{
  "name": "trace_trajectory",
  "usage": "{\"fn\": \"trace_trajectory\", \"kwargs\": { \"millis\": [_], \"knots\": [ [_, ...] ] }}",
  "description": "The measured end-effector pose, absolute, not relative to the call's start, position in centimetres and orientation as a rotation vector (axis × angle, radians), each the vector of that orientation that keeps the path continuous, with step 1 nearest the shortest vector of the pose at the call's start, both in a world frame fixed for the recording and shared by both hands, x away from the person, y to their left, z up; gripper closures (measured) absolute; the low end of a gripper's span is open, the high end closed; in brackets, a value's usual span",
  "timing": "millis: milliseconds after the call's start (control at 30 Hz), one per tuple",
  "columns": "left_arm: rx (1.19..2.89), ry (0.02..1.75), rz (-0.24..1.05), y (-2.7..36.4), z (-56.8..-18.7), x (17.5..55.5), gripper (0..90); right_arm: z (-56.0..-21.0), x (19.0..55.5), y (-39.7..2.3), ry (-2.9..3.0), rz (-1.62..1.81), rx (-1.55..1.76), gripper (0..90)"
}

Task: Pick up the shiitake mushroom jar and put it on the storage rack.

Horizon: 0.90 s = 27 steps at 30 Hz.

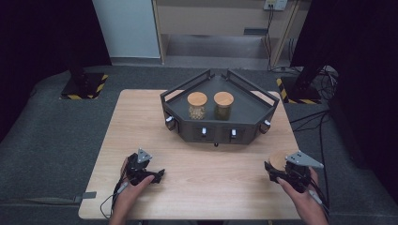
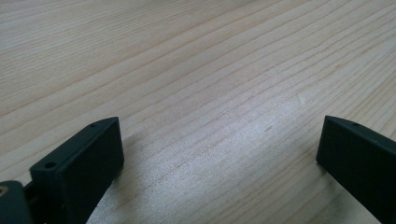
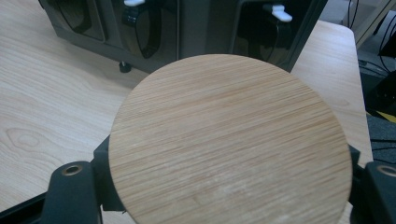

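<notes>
A round wooden lid (image 3: 229, 140) like those on the rack's jars sits between the jaws of my right gripper (image 1: 283, 169), at the table's near right corner. One black finger (image 3: 70, 186) shows at each side of the lid, pressing in just beneath it. Whatever is under the lid is hidden. From above, the same lid (image 1: 276, 159) peeks out ahead of the right hand. My left gripper (image 1: 151, 174) rests low over the near left of the table. Its jaws (image 2: 219, 126) stand wide apart over bare wood with nothing between them.
A dark angular rack (image 1: 263, 115) stands at the table's far middle, with white-tipped knobs on its front. Two wooden-lidded jars (image 1: 197, 105) (image 1: 223, 105) stand side by side on it. The rack's front (image 3: 196, 32) lies just beyond the held lid. Table edge runs close on the right.
</notes>
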<state>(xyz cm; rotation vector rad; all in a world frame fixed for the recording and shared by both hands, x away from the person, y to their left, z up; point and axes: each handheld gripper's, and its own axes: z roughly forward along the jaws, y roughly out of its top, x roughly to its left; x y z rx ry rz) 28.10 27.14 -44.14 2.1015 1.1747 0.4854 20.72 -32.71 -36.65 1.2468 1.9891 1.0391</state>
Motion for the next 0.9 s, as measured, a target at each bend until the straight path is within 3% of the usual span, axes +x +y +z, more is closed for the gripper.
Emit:
{"fn": "trace_trajectory", "kwargs": {
  "millis": [900],
  "knots": [
    [2.101,1.175,0.485,27.1,-44.1,28.1,0.0,-34.5,22.5,-32.1,2.003,1.054,1.209,25.9]
  ]
}}
